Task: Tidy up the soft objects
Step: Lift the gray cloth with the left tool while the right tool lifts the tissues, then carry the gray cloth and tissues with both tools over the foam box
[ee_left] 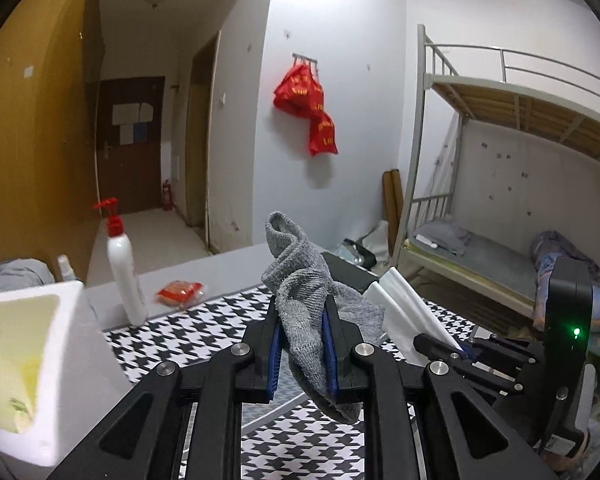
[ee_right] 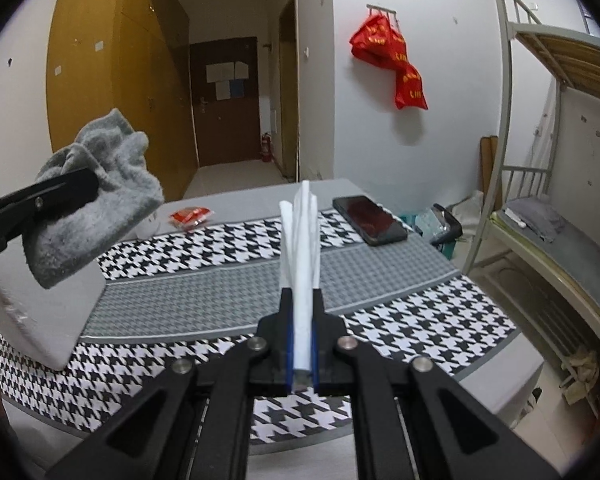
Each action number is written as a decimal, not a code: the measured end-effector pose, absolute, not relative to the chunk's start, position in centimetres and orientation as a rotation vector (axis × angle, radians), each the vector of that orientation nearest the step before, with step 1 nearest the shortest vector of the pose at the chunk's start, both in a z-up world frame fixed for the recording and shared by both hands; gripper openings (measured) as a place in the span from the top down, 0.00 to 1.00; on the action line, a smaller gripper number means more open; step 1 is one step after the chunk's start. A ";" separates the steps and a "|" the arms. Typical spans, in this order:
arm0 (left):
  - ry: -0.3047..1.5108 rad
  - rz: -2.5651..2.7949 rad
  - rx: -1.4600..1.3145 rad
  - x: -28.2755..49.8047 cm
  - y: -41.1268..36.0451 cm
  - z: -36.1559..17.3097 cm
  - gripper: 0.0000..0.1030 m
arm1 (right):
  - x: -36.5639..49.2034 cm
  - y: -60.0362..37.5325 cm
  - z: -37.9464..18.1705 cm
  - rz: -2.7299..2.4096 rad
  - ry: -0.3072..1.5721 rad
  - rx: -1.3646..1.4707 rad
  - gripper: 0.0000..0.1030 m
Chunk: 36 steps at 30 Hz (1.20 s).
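**Both grippers hold a soft thing above the table**

In the left wrist view, the left gripper (ee_left: 302, 344) is in the lower middle of the frame, and its blue pads pinch a grey sock (ee_left: 306, 292). The sock stands up crumpled above the fingers and its toe end hangs down below them. It is lifted off the houndstooth tablecloth (ee_left: 204, 320). At the left edge of this frame is a white foam box (ee_left: 66, 320), and beside it a white pump bottle (ee_left: 122, 276) with a red top stands on the table. The right gripper appears at the lower right of this frame.

In the right wrist view, the right gripper (ee_right: 301, 320) is in the lower middle, with its jaws pressed together on a folded white tissue (ee_right: 300, 248), which sticks up past the fingertips. A black phone (ee_right: 370, 220) lies on the cloth at the middle right. A small red packet (ee_right: 190, 216) lies at the far side, left of the middle.
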<state>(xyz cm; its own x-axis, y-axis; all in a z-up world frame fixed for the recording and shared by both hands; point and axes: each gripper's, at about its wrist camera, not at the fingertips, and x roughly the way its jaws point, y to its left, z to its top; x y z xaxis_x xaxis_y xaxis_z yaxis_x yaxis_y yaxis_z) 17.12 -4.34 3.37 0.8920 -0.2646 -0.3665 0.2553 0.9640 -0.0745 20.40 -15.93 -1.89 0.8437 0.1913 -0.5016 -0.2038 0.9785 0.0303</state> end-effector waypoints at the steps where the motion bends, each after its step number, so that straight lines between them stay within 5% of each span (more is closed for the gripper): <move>1: 0.377 -0.273 -0.023 16.8 -4.0 3.6 0.82 | 20.1 -15.7 -1.6 0.212 0.521 -0.024 0.92; 36: 0.227 0.053 0.013 9.2 5.9 7.6 0.82 | 16.6 -5.8 4.4 0.550 0.358 -0.057 0.91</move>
<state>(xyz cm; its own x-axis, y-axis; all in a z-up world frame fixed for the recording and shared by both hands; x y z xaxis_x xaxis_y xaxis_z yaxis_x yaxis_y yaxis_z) 9.23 5.94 7.62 0.9730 0.0537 -0.2247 -0.0507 0.9985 0.0192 16.58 -5.77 4.39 0.7924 0.5014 -0.3474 -0.5209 0.8526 0.0424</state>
